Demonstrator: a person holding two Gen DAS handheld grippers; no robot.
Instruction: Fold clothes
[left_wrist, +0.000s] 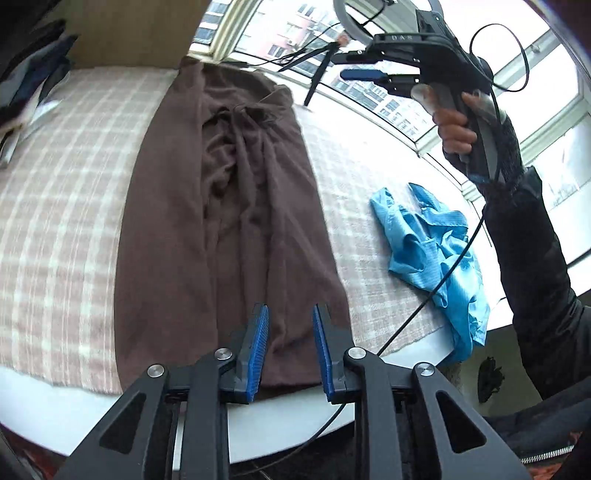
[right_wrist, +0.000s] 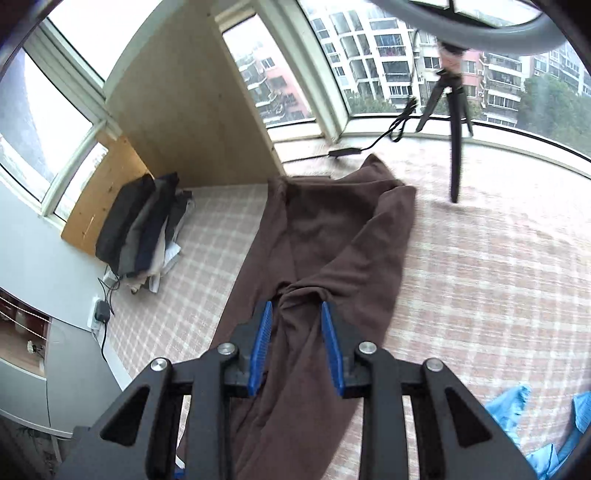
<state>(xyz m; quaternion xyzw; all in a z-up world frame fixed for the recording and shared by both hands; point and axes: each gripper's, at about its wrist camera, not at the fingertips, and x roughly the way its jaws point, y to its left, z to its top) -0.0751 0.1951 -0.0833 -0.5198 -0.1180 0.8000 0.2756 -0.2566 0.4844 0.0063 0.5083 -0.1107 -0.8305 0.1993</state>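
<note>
A long brown garment (left_wrist: 229, 206) lies lengthwise on the pink checked bed cover (left_wrist: 62, 221), bunched into folds along its middle. My left gripper (left_wrist: 290, 310) hovers open over the garment's near end by the bed edge, with nothing between its blue pads. A hand holds my right gripper (left_wrist: 338, 66) high in the air at the upper right, and nothing hangs from it. In the right wrist view, the right gripper (right_wrist: 296, 306) stands open, looking down on the brown garment (right_wrist: 332, 240) far below. A crumpled light blue garment (left_wrist: 432, 251) lies to the right, apart from the brown one.
A stack of folded dark clothes (right_wrist: 144, 229) leans by the wooden panel (right_wrist: 192, 110) at the far left. A black tripod (right_wrist: 456, 122) and a cable (right_wrist: 399, 125) stand near the window. A black cord (left_wrist: 424, 302) crosses the blue garment. The white bed edge (left_wrist: 295, 417) is below.
</note>
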